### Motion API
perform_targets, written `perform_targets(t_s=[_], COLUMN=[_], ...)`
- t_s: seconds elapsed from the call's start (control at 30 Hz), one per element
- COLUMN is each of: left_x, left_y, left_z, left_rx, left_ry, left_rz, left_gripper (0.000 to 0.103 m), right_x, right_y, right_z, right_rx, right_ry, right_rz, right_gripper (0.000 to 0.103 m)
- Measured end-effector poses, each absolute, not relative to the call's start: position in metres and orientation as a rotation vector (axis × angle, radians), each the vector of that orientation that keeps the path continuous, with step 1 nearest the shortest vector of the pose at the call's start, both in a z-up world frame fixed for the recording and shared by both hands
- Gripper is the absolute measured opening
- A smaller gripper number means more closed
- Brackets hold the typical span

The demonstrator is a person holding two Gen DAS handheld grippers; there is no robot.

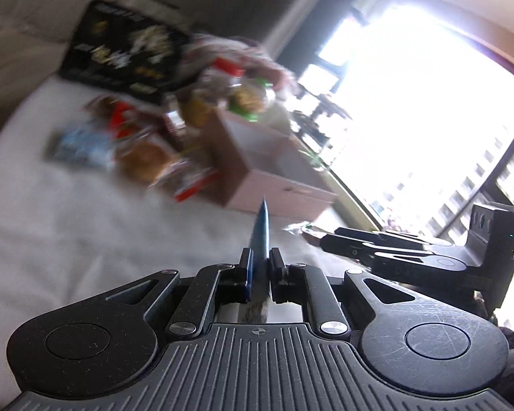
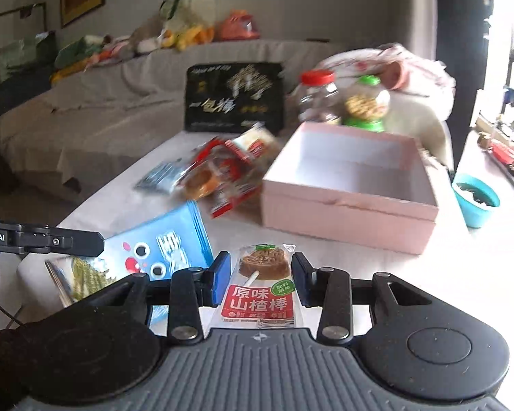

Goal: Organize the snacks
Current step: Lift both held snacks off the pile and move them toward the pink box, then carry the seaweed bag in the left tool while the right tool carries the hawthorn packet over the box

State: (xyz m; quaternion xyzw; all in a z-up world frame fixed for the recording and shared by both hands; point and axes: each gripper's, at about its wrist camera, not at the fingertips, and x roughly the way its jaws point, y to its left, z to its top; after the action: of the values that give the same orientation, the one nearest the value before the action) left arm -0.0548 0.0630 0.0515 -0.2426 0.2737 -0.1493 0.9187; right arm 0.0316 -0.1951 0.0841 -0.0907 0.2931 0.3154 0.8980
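My left gripper (image 1: 259, 267) is shut on a thin blue snack packet (image 1: 261, 236), seen edge-on; the same packet, with a cartoon face, shows in the right wrist view (image 2: 161, 250), with the left gripper (image 2: 96, 241) at its left edge. My right gripper (image 2: 260, 274) holds a red-and-clear hawthorn stick packet (image 2: 262, 287) between its jaws; it also appears in the left wrist view (image 1: 322, 243). An open, empty pink box (image 2: 346, 202) stands ahead on the white table (image 2: 359, 274), also seen in the left wrist view (image 1: 277, 185). A pile of loose snack packets (image 2: 222, 171) lies left of the box.
A black snack bag (image 2: 234, 96) stands at the far table edge. Two plastic jars, red-lidded (image 2: 317, 97) and green-lidded (image 2: 365, 102), stand behind the box. A teal cup (image 2: 476, 200) sits at the right. A covered sofa (image 2: 85, 113) lies beyond.
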Motion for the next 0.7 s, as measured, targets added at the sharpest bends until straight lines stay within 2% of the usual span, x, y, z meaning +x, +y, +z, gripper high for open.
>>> perform_targets(t_s=[0.17, 0.33, 0.5, 0.7], left_x=[-0.044, -0.034, -0.018, -0.013], left_y=[0.032, 0.008, 0.019, 0.024], left_z=[0.059, 0.055, 0.041, 0.026], left_rx=[-0.360, -0.209, -0.155, -0.164], left_ry=[0.599, 0.653, 0.734, 0.783], left_rz=[-0.334, -0.319, -0.213, -0.186], left_gripper=[0.013, 0.015, 0.017, 0.023], right_x=[0.031, 0.036, 0.041, 0.042], right_y=[-0.215, -0.203, -0.183, -0.163], right_z=[0.084, 0.053, 0.023, 0.016], right_rx=[-0.146, -0.216, -0.279, -0.310], right_ry=[0.579, 0.654, 0.725, 0.736], right_rz=[0.620, 0.627, 0.620, 0.626], right_gripper=[0.039, 0.039, 0.039, 0.039])
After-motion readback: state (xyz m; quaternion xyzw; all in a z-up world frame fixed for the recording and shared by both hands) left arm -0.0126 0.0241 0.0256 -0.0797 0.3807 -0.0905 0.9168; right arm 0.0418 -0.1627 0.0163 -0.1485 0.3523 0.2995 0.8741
